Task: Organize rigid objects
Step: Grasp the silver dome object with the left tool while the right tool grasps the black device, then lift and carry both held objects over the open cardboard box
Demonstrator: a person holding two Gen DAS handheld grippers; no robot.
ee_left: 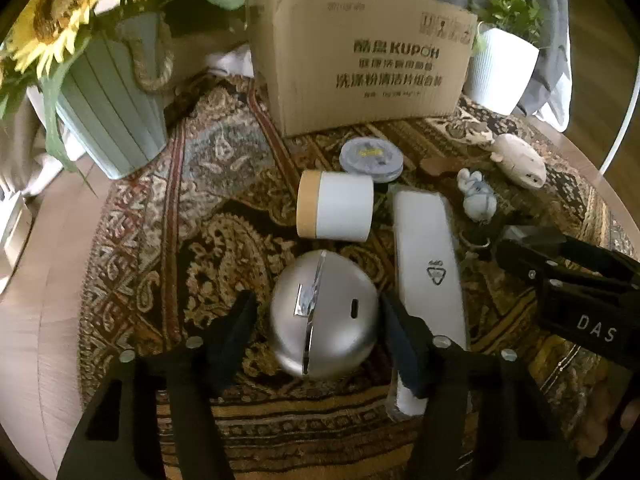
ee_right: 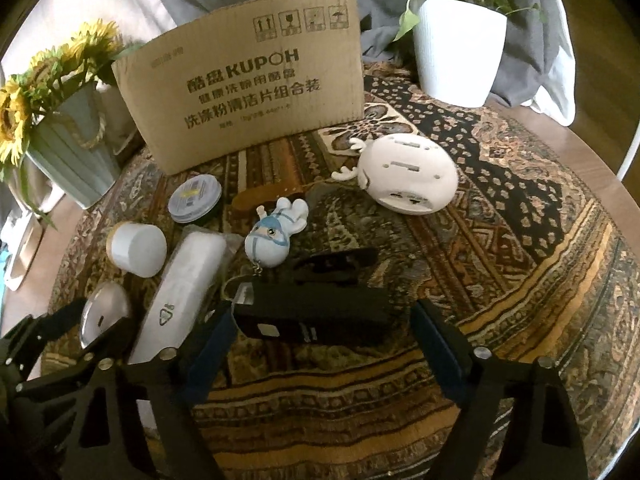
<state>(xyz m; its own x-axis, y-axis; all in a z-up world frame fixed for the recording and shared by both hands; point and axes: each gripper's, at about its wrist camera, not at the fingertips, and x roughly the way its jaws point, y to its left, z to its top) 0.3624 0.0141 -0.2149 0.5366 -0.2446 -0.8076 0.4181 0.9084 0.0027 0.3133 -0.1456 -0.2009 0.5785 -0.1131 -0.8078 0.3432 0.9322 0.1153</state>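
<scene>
My left gripper's (ee_left: pixel 318 316) fingers (ee_left: pixel 236 320) spreading wide around the silver dome (ee_left: pixel 324 320) at lower centre, right gripper (ee_right: pixel 324 332) gaping wide, straddling the black box (ee_right: pixel 312 312).

Both views are dim and warm-toned, with strong fisheye distortion: straight edges such as the top of the cardboard box (ee_left: pixel 360 60) bow outward, and the corners fall into black vignette. Daylight enters from the upper background, washing out the pale cloth behind the white plant pot (ee_right: pixel 456 52). A bright specular streak runs down the silver dome (ee_left: pixel 324 312), which also mirrors its surroundings. The sunflowers (ee_left: pixel 52 20) are soft and smeared near the left-wrist frame edge. Print on the box is blurred in the left-wrist view, sharper in the right-wrist view. Shadows on the patterned rug (ee_right: pixel 500 240) are soft and shallow.
</scene>
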